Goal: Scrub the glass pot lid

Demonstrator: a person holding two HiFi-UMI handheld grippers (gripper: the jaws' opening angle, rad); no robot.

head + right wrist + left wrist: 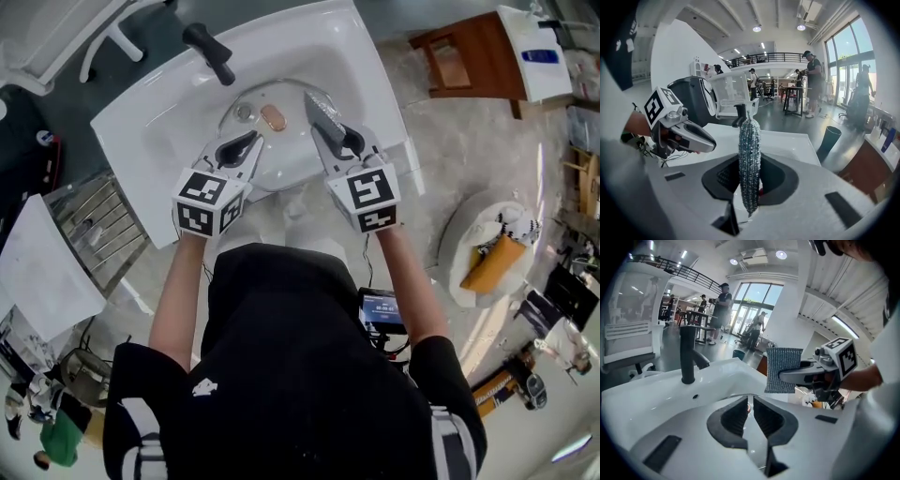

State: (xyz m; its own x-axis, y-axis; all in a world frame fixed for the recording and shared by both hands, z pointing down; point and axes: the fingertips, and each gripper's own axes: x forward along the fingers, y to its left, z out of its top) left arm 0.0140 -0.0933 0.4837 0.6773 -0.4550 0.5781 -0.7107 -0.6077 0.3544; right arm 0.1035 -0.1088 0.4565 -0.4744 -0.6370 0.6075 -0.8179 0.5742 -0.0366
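The glass pot lid (281, 141) with a copper-coloured knob (273, 117) lies in the basin of a white sink (159, 131). My left gripper (251, 142) hovers over the lid's near left part. It is shut (750, 408), and I see nothing between its pads; the knob shows as a reddish spot beyond them. My right gripper (330, 131) is shut on a grey mesh scrubbing cloth (321, 112), which stands up edge-on between its pads (749, 159) above the lid's right side. In the left gripper view the cloth (783, 370) hangs flat from the right gripper (787, 377).
A black faucet (210, 52) stands at the sink's far rim (687, 355). A wire rack (94, 225) sits left of the sink, and a wooden stand (469, 61) is at the far right. A round white stand with an orange bag (492, 258) is on the floor to the right.
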